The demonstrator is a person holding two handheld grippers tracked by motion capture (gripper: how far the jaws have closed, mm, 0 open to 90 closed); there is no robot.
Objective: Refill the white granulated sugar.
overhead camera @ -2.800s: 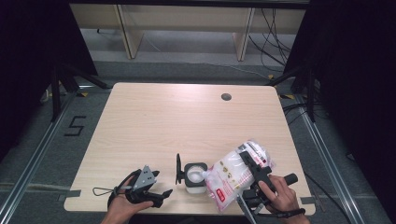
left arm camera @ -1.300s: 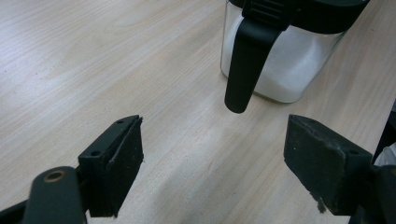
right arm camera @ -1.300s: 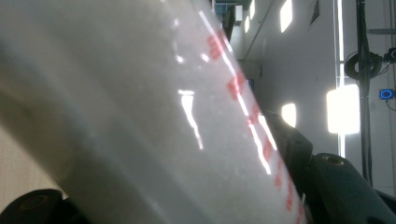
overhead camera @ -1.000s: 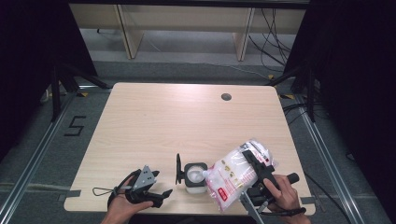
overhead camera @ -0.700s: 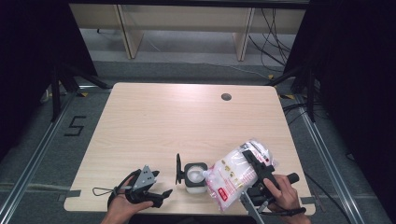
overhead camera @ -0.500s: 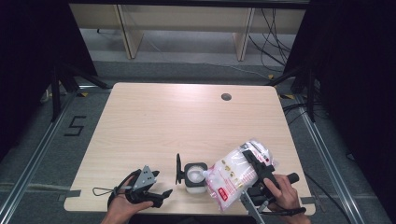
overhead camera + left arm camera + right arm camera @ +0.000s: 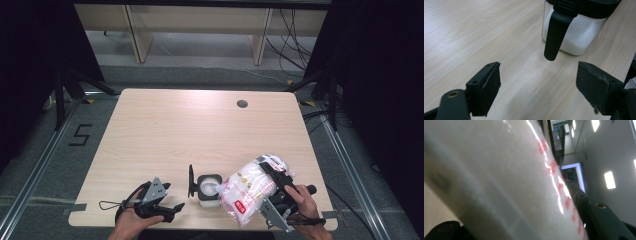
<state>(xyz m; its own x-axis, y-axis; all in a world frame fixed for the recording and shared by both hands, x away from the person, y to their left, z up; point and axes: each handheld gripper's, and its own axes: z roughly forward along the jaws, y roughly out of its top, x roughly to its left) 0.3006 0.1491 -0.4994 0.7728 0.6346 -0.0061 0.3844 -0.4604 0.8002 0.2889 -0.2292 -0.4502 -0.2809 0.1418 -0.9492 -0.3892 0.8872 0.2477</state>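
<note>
Right gripper (image 7: 272, 187) has just tightened its jaws a little on the soft, crinkly white bag (image 7: 250, 192), tilted at about 3 o'clock of the clear square container (image 7: 208, 189), probably pouring. Left gripper (image 7: 539, 87) rests with jaws apart, holding nothing, at the container's 9 o'clock.

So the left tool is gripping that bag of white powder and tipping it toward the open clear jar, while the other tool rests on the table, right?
Not quite. The high view shows the right tool clamped on the clear plastic bag of white powder with red print, tipping it toward the open clear jar with a black lid. The left tool, jaws open and holding nothing, rests on the light wooden table.
</note>
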